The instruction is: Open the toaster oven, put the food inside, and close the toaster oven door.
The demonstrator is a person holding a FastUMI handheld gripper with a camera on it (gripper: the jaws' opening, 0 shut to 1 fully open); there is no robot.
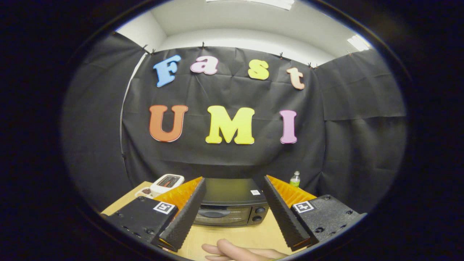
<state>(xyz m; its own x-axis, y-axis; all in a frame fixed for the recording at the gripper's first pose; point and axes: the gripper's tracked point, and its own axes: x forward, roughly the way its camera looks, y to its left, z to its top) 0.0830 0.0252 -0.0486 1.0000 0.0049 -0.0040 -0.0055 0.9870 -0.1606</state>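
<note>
A person's hand [235, 252] rests flat on the pale wooden tabletop [232, 233] just below the gripper [233, 197], whose ridged jaws stand wide apart and hold nothing. Between and beyond them sits the toaster oven [232, 203], a dark boxy metal case with glass door closed, a handle across it and two round knobs beside. Opening looks not yet begun; next comes hooking that handle. A white container [166, 183] and a small bottle [295, 179] stand farther back.
</note>
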